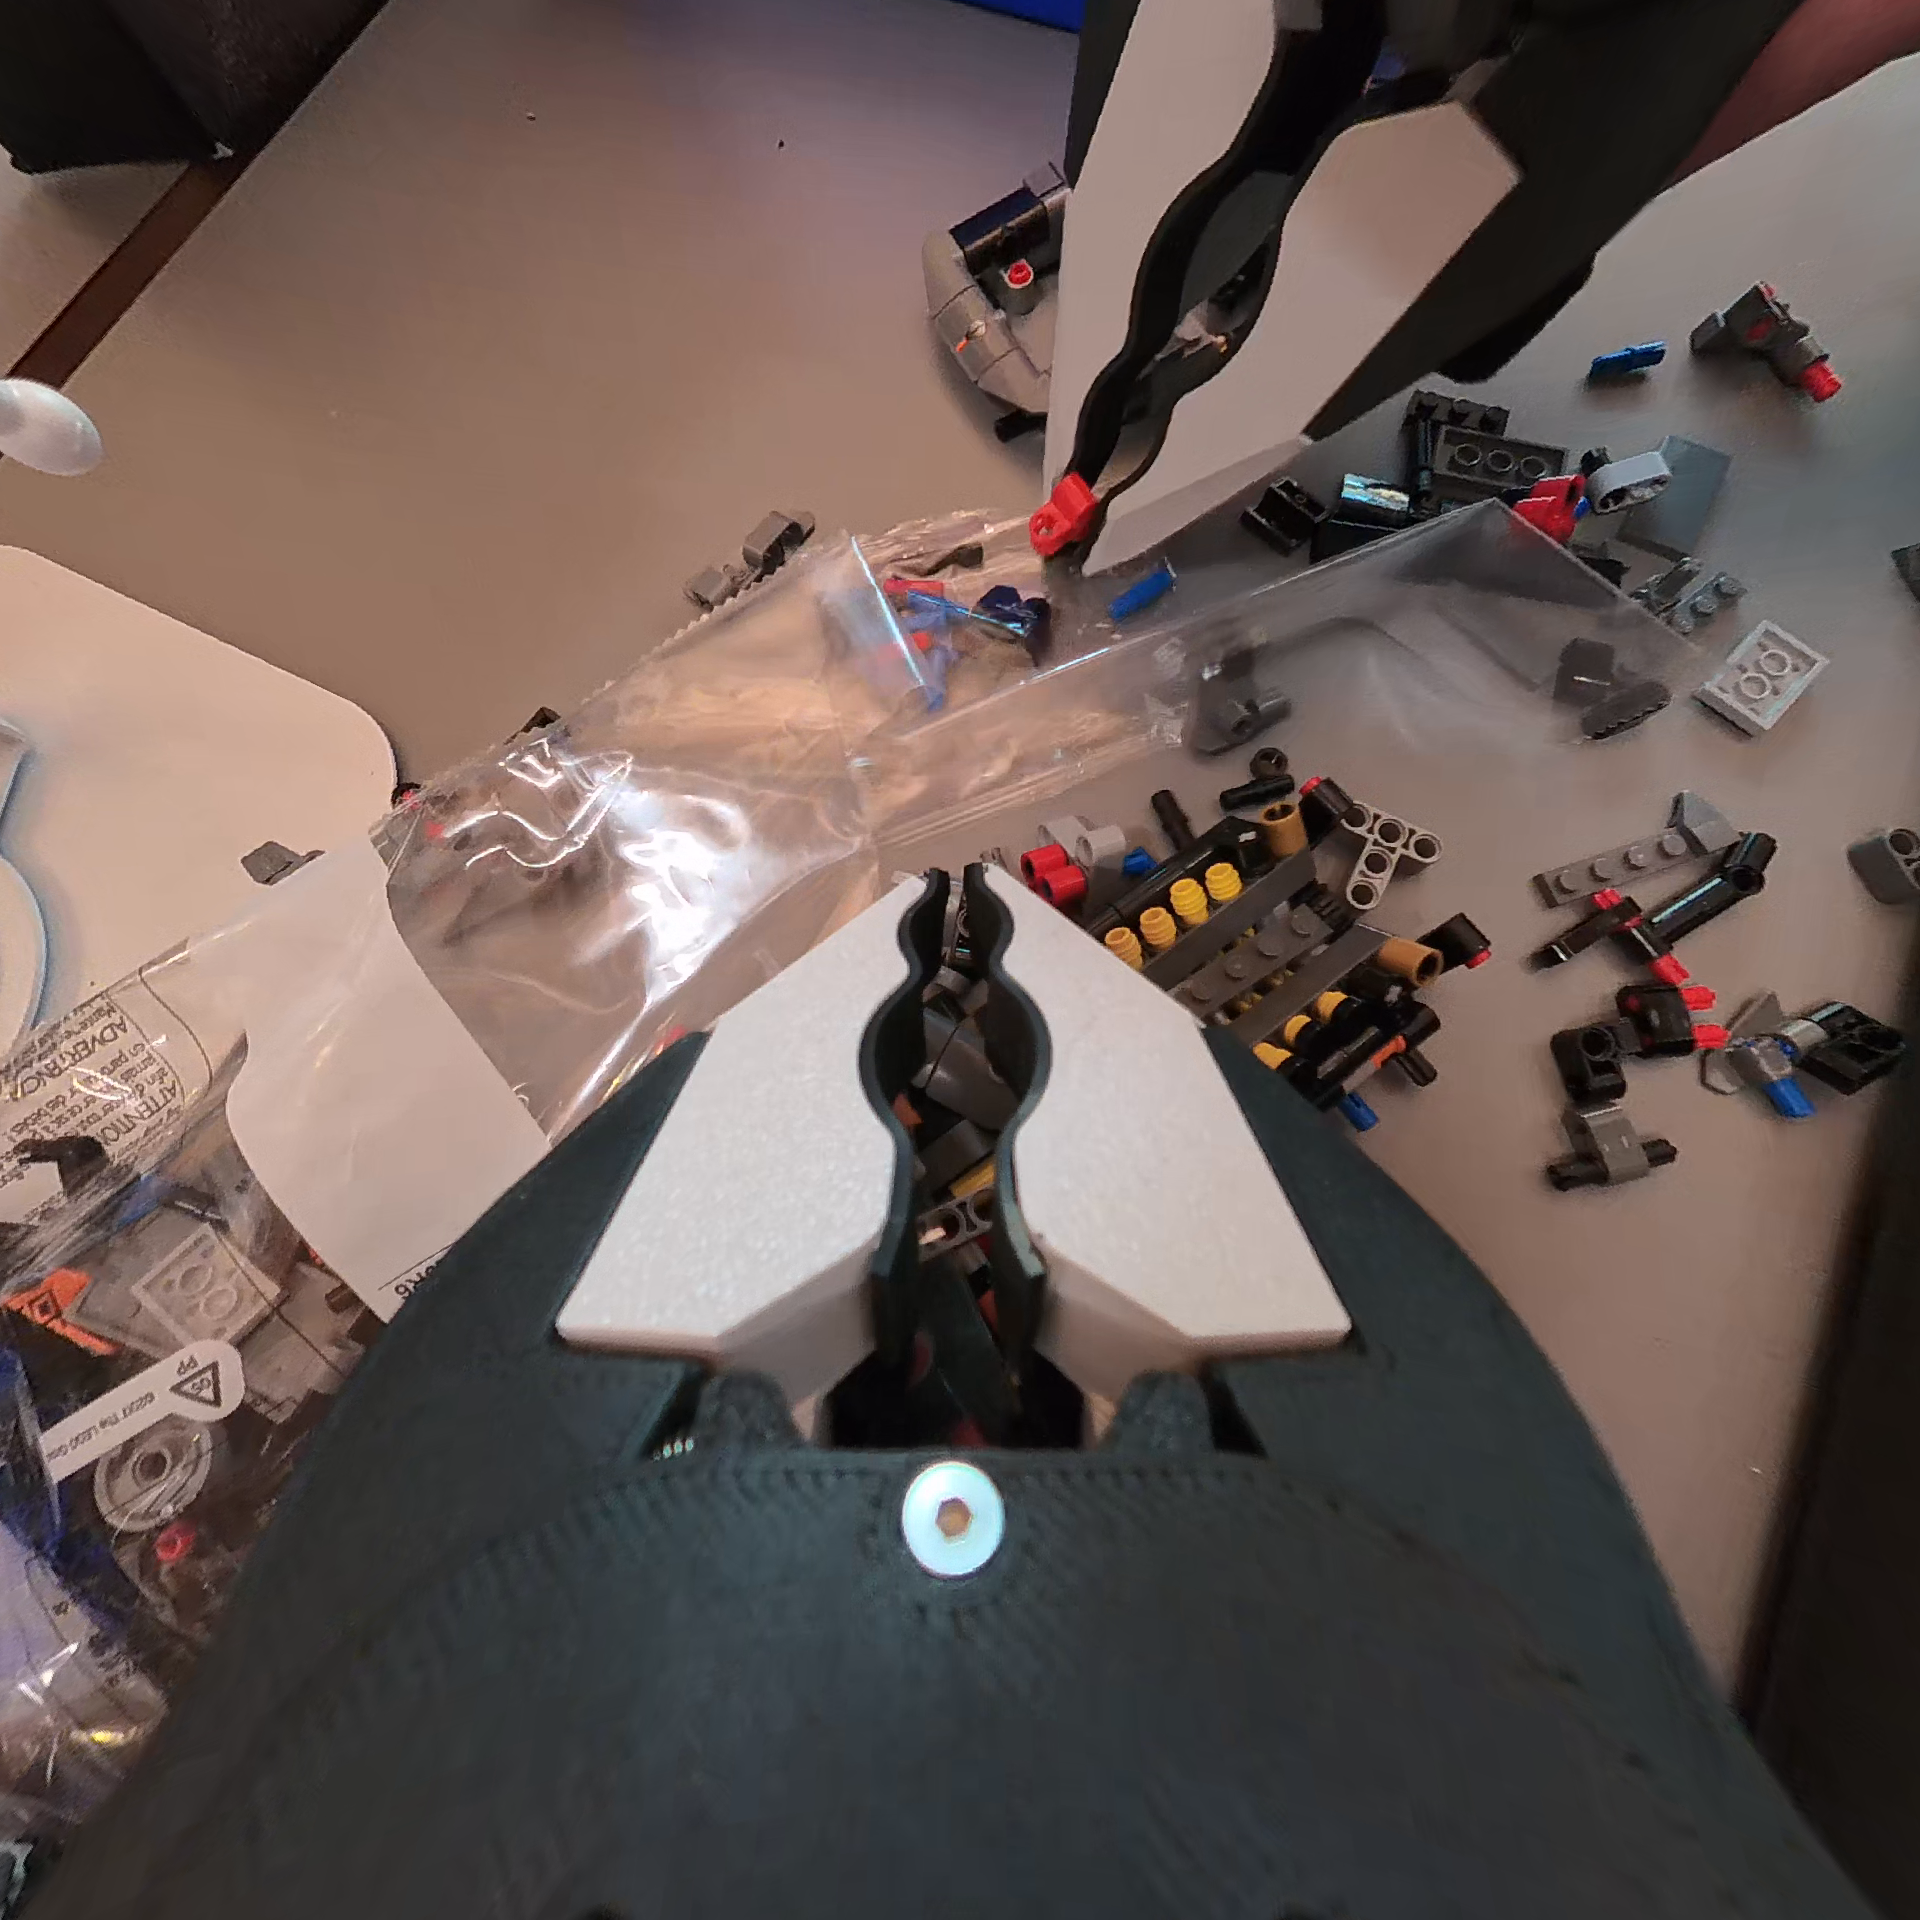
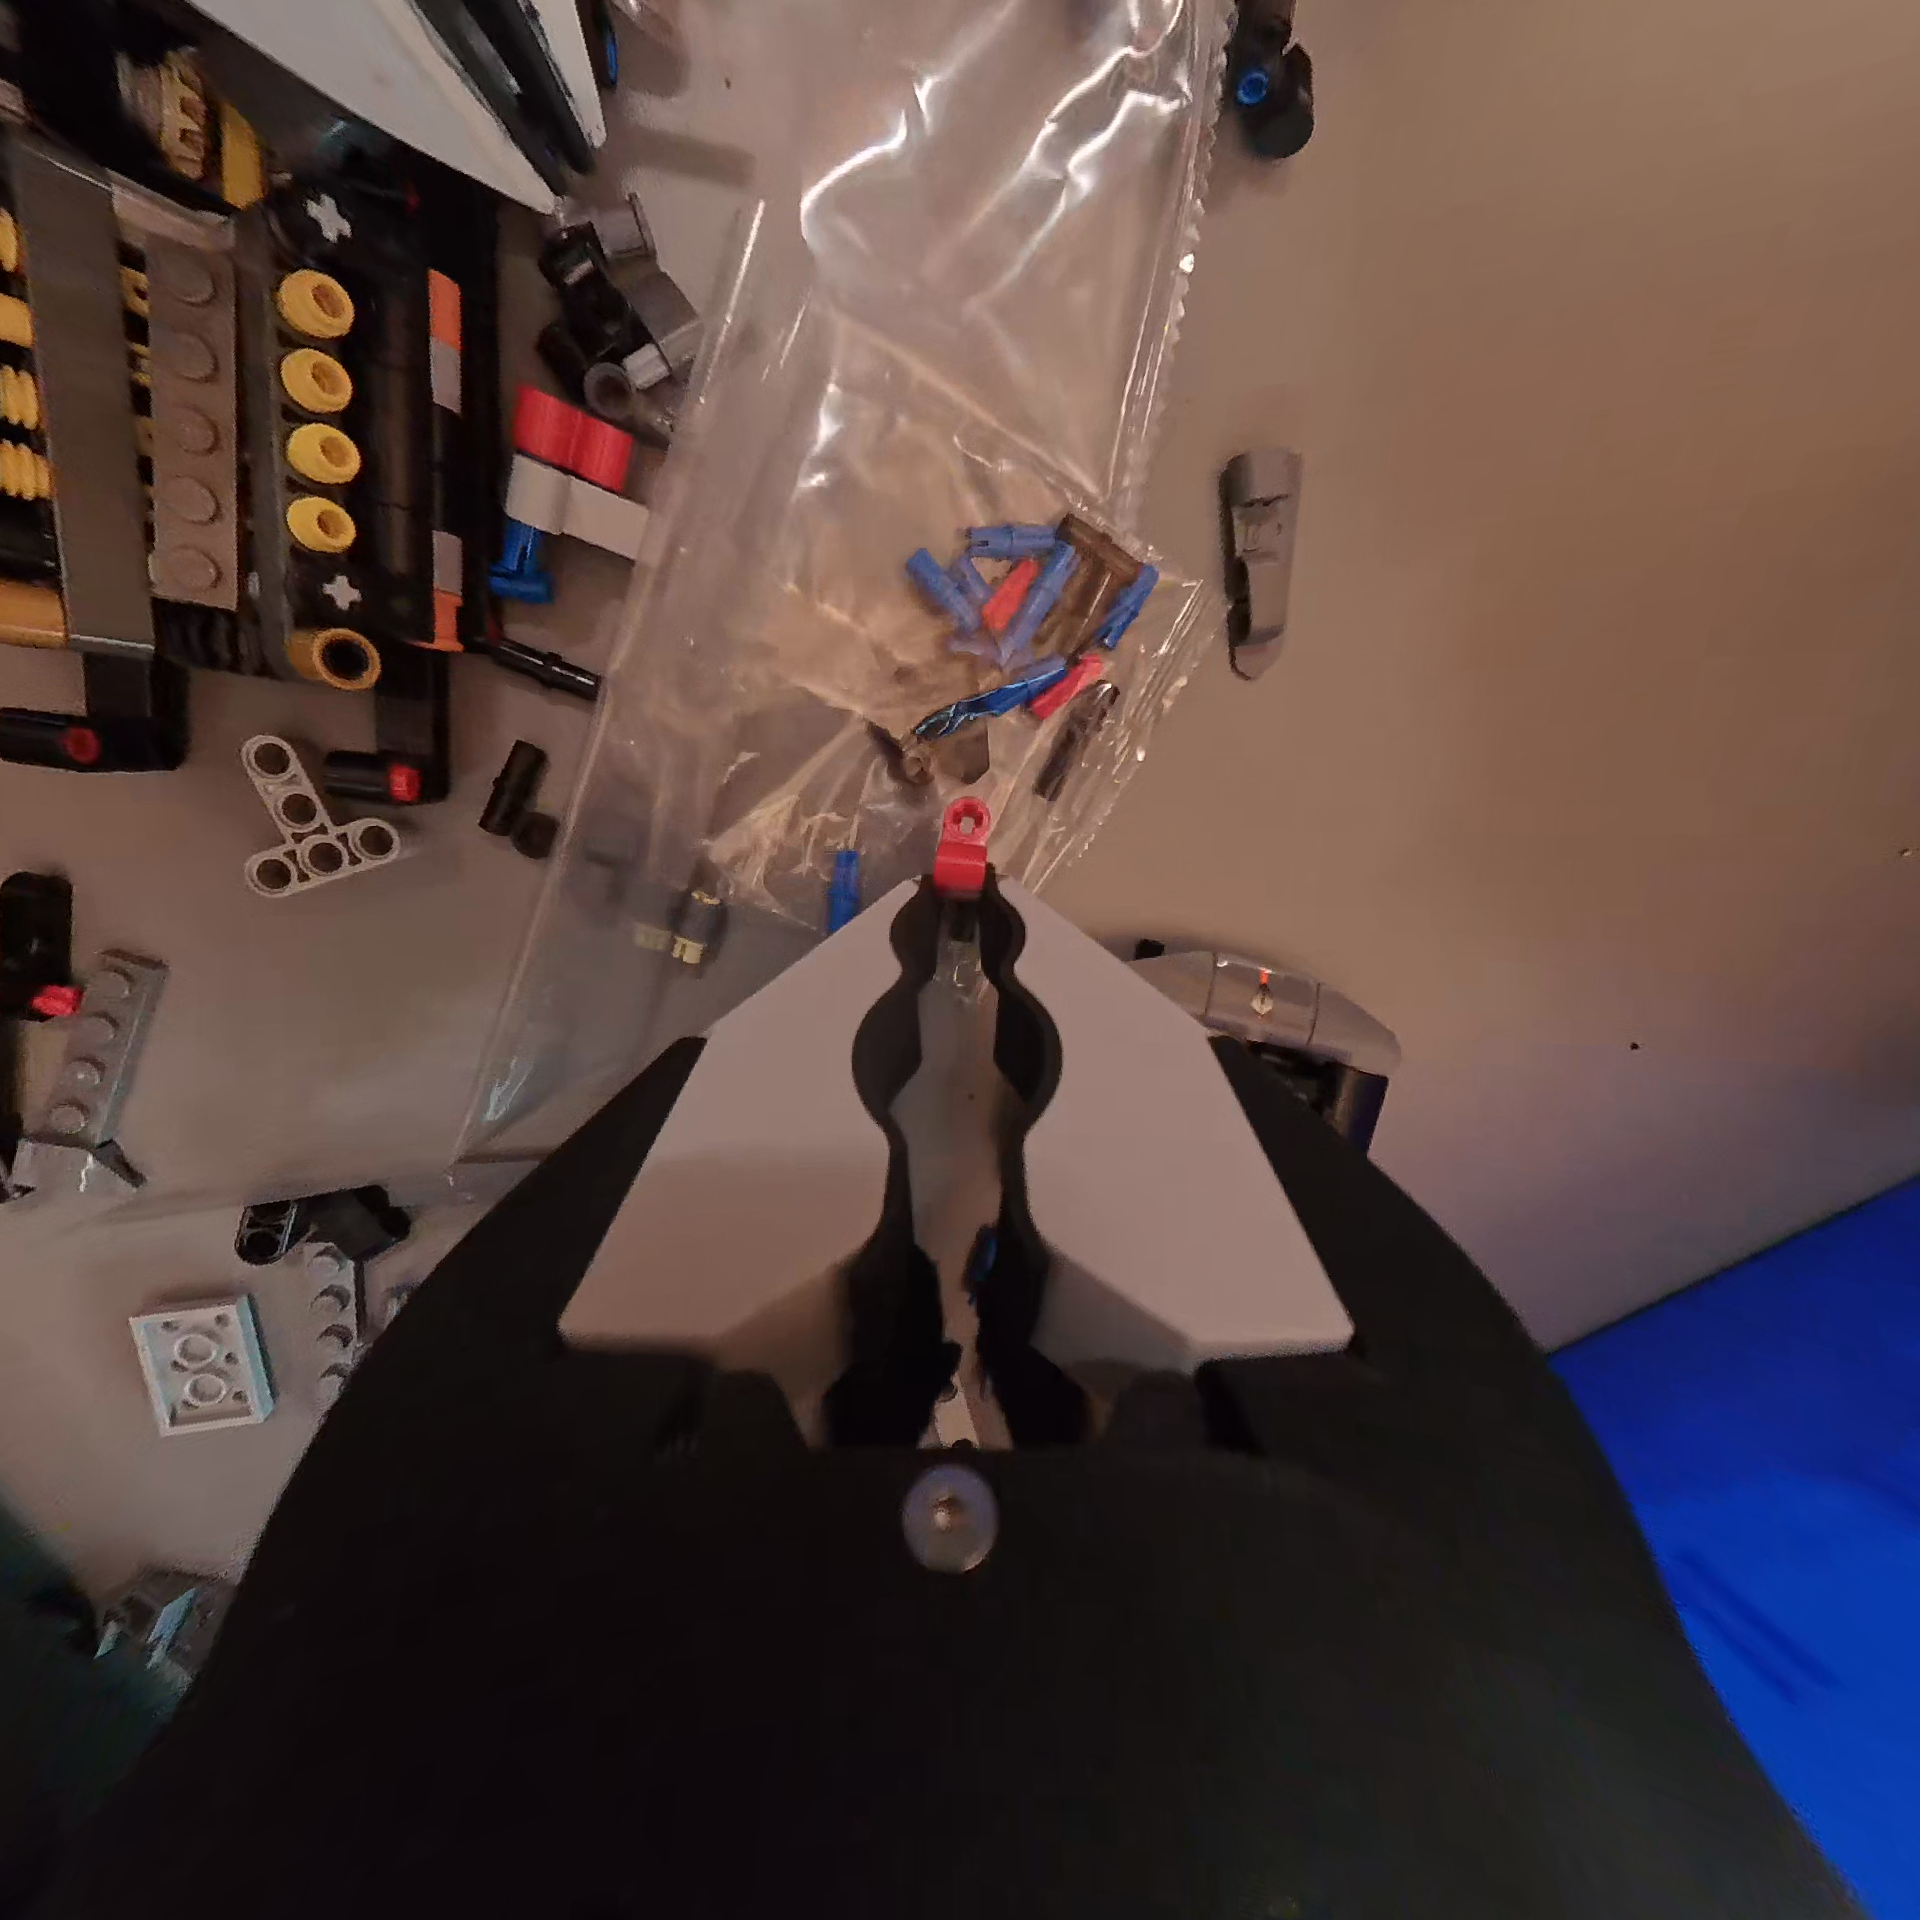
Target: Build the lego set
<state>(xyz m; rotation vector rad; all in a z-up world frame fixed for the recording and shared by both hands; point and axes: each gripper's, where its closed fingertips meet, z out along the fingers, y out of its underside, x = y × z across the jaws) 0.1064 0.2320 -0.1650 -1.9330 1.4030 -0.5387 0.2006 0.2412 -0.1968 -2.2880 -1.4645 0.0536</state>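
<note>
Small red plastic connector piece (image 2: 962, 847) pinched at the tips of the right hand-held gripper (image 2: 958, 883), angled down over a clear plastic bag (image 2: 935, 364) on the bench (image 1: 468, 364), left hand-held gripper (image 1: 954, 878) nearly closed, holding nothing, poised above the black-and-yellow lego assembly (image 1: 1247, 956).

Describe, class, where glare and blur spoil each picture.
Left wrist view: glare streaks the clear plastic bag; the right gripper with its red piece stays fairly sharp. Right wrist view: softer overall, bag creases shine, left-edge bricks smear.
</note>
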